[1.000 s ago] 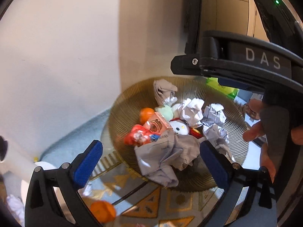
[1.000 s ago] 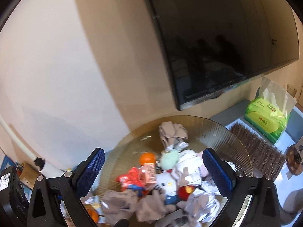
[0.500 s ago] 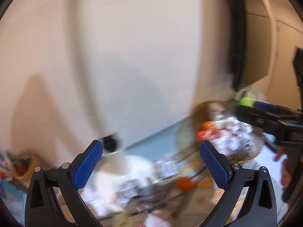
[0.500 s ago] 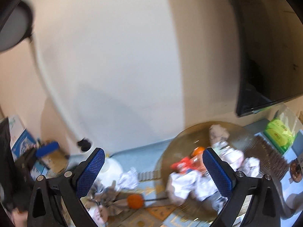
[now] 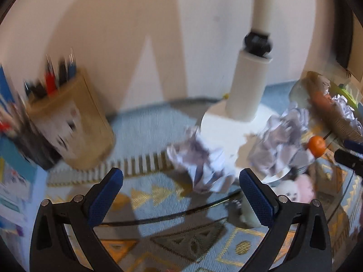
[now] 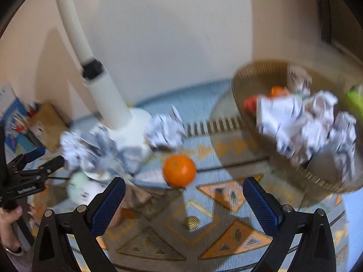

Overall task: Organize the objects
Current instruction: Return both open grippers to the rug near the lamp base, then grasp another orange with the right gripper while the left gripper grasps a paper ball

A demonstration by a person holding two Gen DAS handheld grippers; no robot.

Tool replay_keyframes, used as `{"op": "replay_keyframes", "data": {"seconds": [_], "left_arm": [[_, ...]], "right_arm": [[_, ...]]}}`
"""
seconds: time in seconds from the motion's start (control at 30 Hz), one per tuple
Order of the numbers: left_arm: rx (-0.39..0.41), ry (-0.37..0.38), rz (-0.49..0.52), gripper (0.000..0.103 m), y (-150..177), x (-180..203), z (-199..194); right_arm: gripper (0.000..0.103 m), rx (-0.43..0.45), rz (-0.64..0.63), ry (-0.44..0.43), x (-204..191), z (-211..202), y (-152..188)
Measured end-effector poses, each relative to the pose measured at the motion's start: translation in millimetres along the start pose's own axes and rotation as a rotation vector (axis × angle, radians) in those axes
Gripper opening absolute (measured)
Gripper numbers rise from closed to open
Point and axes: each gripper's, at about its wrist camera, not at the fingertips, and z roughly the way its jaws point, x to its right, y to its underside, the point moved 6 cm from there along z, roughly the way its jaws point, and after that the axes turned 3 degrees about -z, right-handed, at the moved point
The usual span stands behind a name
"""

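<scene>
Orange tangerine [image 6: 179, 170] just beyond right gripper [image 6: 185, 200], crumpled paper [image 5: 200, 164] ahead of left gripper [image 5: 180, 192], both fingers spread, empty

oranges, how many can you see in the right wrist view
2. One orange lies loose on the patterned mat, ahead of the open right gripper. A second orange sits in the ribbed bowl, partly behind crumpled paper; more may be hidden under it.

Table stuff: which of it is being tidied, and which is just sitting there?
Being tidied, it seems:
orange
paper balls
plush toy
bowl, already holding paper and an orange

Just there:
lamp
pen holder
patterned mat

Both grippers, left and right, are open and empty.
</scene>
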Motion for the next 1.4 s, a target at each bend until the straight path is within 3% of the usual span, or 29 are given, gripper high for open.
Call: {"op": "replay_keyframes", "data": {"seconds": [0.2,0.37,0.97,1.13,1.17,1.2,1.23,1.27,1.4], "left_arm": [[-0.035,0.058,-0.005,0.103,1.2,-2.4,26.4],[-0.046,0.17,-0.121,0.102,-3.0,-13.7,35.0],[-0.049,0.161,-0.116,0.102,-5.1,-12.9,34.6],[-0.046,0.167,-0.121,0.101,-5.5,-13.0,33.9],[-0.036,0.165,-0.132,0.097,-5.6,-16.0,32.5],[-0.015,0.162,-0.154,0.073,-6.4,-20.6,28.5],[0.003,0.186,-0.169,0.055,-5.0,-25.1,23.4],[0.024,0.215,-0.19,0.055,-3.9,-28.7,18.0],[0.041,0.195,-0.208,0.055,-2.1,-34.1,13.7]], "right_arm": [[0.103,-0.028,0.058,0.017,8.1,28.1,8.6],[0.103,-0.013,0.054,0.038,6.0,38.4,4.2],[0.101,-0.018,0.046,0.061,5.8,45.8,3.3],[0.071,0.001,0.047,0.071,7.2,41.3,1.5],[0.063,0.006,0.032,0.059,3.9,40.2,1.0],[0.04,0.012,0.014,0.044,-0.5,39.6,0.4],[0.038,0.01,-0.01,0.04,-5.4,39.8,0.2],[0.038,0.009,-0.02,0.044,-6.9,39.9,0.1],[0.038,0.019,-0.007,0.02,-4.8,36.8,-0.4]]}}
